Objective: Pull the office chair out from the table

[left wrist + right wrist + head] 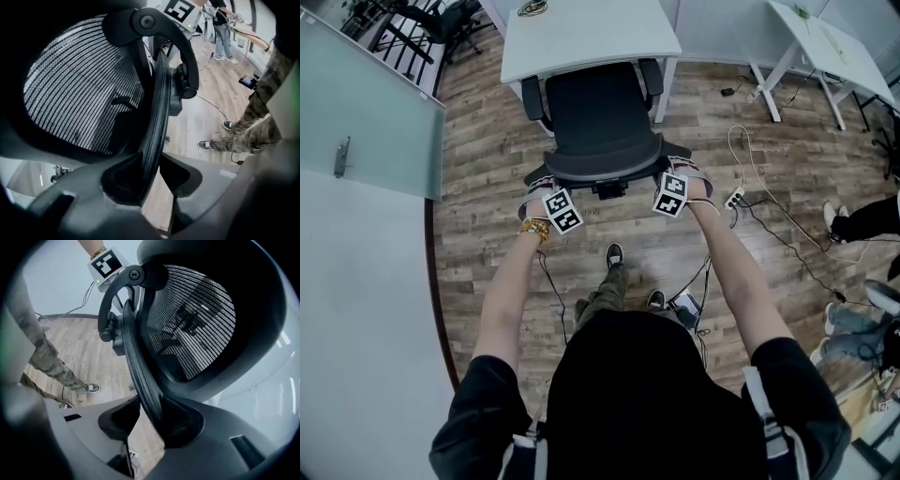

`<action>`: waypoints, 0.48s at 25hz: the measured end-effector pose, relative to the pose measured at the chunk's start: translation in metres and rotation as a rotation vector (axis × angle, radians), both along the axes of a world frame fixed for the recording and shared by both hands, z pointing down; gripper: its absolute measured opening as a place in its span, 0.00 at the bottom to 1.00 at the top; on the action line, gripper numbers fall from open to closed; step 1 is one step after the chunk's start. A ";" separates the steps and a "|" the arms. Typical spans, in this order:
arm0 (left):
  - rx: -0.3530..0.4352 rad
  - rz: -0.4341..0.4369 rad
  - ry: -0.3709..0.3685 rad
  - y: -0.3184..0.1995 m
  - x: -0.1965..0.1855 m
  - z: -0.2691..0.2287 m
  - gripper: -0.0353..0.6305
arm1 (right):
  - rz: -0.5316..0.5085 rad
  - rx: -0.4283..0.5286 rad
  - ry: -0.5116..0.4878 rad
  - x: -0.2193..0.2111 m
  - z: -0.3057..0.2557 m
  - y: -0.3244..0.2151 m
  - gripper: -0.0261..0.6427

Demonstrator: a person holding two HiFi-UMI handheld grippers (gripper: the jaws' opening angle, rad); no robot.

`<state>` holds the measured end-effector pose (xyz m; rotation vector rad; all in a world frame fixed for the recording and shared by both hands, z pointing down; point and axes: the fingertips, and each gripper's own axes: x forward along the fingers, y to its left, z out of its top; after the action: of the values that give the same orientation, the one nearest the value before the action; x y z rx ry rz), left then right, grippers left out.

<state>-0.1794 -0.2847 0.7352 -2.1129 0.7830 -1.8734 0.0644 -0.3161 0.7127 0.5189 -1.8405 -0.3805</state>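
Observation:
The black office chair (595,112) stands with its seat partly under the white table (581,37), its mesh backrest (602,167) toward me. My left gripper (546,187) clamps the backrest's left rim. My right gripper (678,173) clamps the right rim. In the left gripper view the dark rim (154,117) runs down between the two jaws of the left gripper (150,173), which press on it. The right gripper view shows the same: the rim (140,371) is pinched in the right gripper (150,416). Each view shows the other gripper's marker cube at the top.
A frosted glass partition (366,103) stands to the left. A second white table (830,47) is at the back right. Cables and a power strip (733,199) lie on the wood floor right of the chair. Another person's feet (839,220) are at the right edge.

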 end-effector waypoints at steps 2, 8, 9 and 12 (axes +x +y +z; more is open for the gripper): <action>-0.002 0.001 0.004 0.011 0.001 0.004 0.25 | 0.000 -0.006 0.007 0.001 0.003 0.010 0.24; 0.010 -0.005 0.005 0.019 0.001 0.000 0.25 | 0.008 -0.006 0.008 0.001 0.001 0.019 0.24; 0.010 -0.006 0.005 0.022 0.000 0.001 0.25 | 0.011 -0.005 0.012 0.002 0.003 0.022 0.24; 0.016 -0.007 0.001 0.027 -0.002 -0.001 0.25 | 0.014 -0.003 0.013 0.001 0.004 0.027 0.24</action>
<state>-0.1813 -0.2580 0.7345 -2.1041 0.8040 -1.8639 0.0657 -0.2894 0.7164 0.5261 -1.8241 -0.3709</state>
